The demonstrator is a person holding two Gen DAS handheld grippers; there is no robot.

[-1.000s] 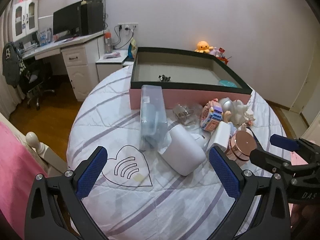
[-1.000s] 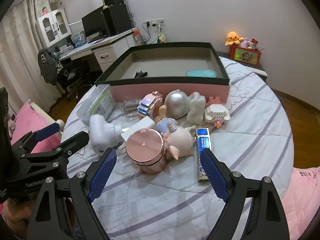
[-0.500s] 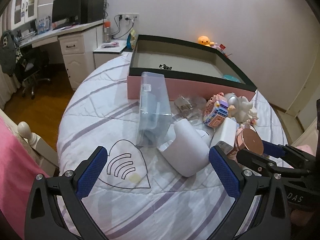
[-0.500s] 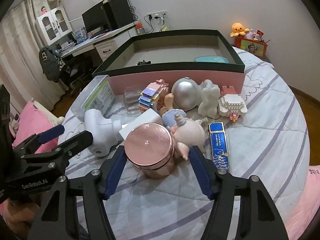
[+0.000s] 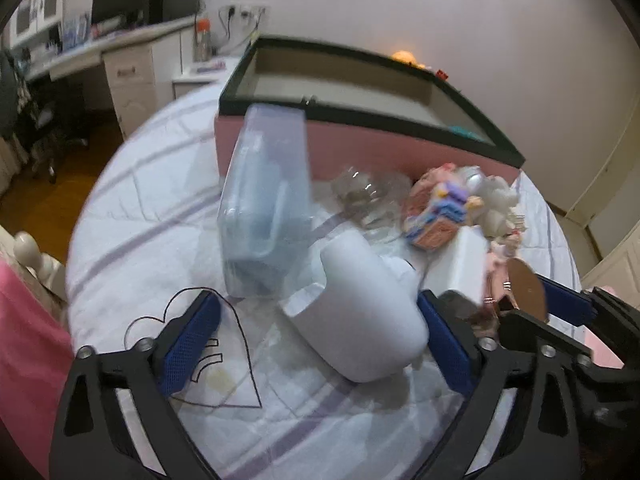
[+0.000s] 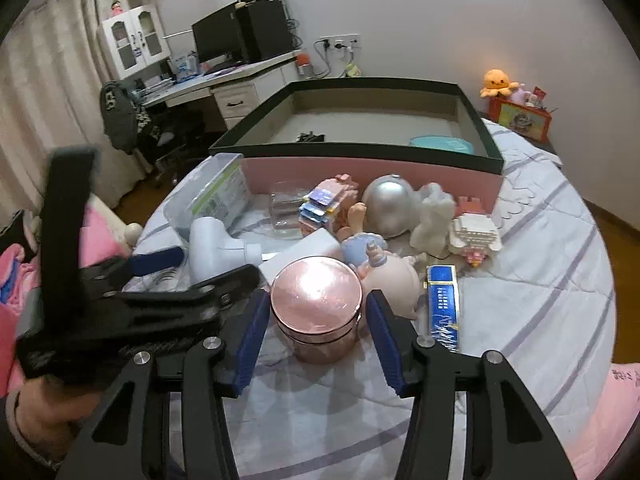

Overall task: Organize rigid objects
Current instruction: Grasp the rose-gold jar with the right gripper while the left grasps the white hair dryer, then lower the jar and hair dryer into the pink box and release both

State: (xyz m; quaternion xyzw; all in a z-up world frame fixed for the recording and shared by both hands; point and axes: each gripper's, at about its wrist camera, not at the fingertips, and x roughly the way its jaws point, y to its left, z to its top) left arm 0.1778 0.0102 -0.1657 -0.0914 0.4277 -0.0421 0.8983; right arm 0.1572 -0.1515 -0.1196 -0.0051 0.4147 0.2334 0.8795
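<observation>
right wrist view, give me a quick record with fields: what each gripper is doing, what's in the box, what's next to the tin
right gripper: jaws closing around the pink metal tin, pads close to its sides
left gripper: jaws closing, white plastic fitting between them, left pad clear of it
box: teal item and small dark item inside
beside tin: pig figure, then blue bar

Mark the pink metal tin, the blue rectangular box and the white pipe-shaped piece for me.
pink metal tin (image 6: 316, 288), right wrist view, on its lid.
blue rectangular box (image 6: 442, 300), right wrist view, on its top face.
white pipe-shaped piece (image 5: 368, 312), left wrist view, on its barrel.
</observation>
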